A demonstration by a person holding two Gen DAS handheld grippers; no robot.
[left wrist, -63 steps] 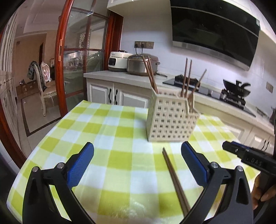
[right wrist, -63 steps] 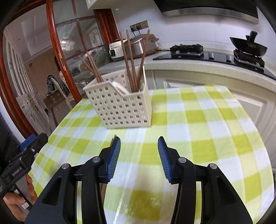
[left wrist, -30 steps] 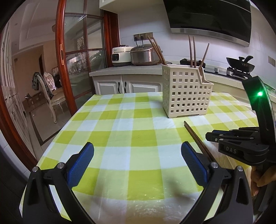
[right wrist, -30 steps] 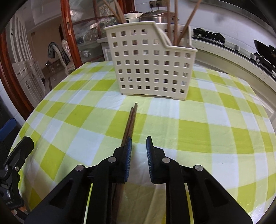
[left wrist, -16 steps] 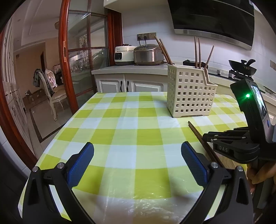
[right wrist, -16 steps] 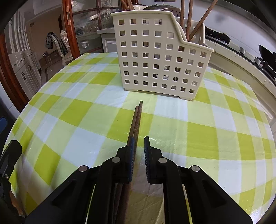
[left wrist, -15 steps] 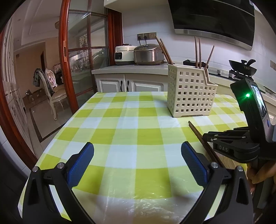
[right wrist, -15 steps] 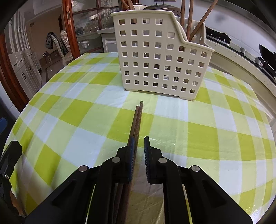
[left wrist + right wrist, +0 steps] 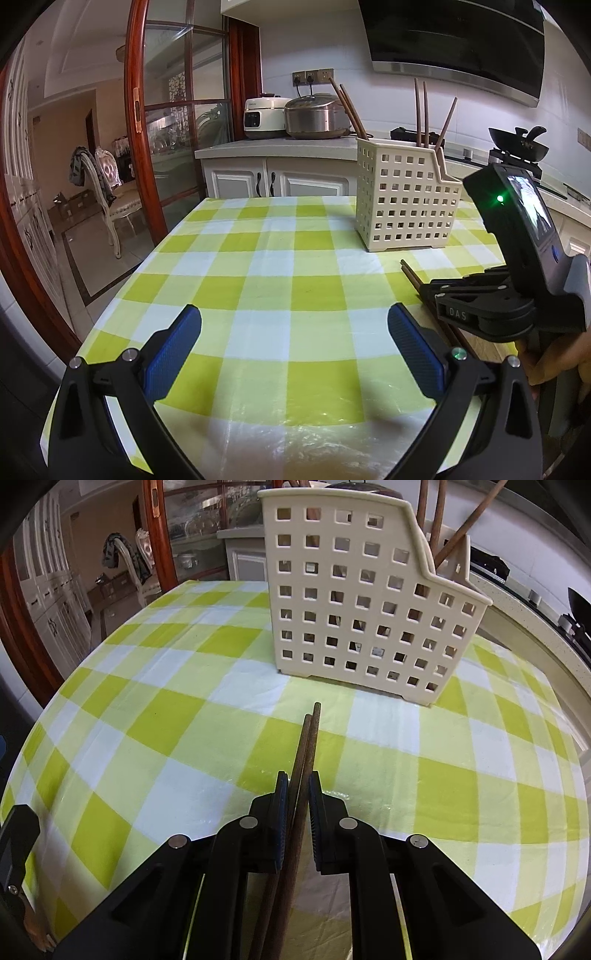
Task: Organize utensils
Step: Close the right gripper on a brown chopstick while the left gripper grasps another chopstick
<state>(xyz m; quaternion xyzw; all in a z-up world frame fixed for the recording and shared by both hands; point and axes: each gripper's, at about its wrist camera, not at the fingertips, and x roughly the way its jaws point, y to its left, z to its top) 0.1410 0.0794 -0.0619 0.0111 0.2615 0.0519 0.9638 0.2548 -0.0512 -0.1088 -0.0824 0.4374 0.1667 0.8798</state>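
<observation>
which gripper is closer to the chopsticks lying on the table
Right. The right gripper has its jaws around the pair of chopsticks. The left gripper is open, off to their side over the tablecloth, not touching them.

A pair of dark brown wooden chopsticks (image 9: 308, 734) lies side by side on my checked surface (image 9: 166, 720), tips pointing at the cream perforated utensil basket (image 9: 365, 602) and stopping just short of its base. Their near part runs between the pads of my right hand-held gripper (image 9: 298, 794), which are closed in against them. The basket stands upright, and more brown chopsticks (image 9: 424, 110) lean inside it, some in the taller rear section, some in the lower front one.
</observation>
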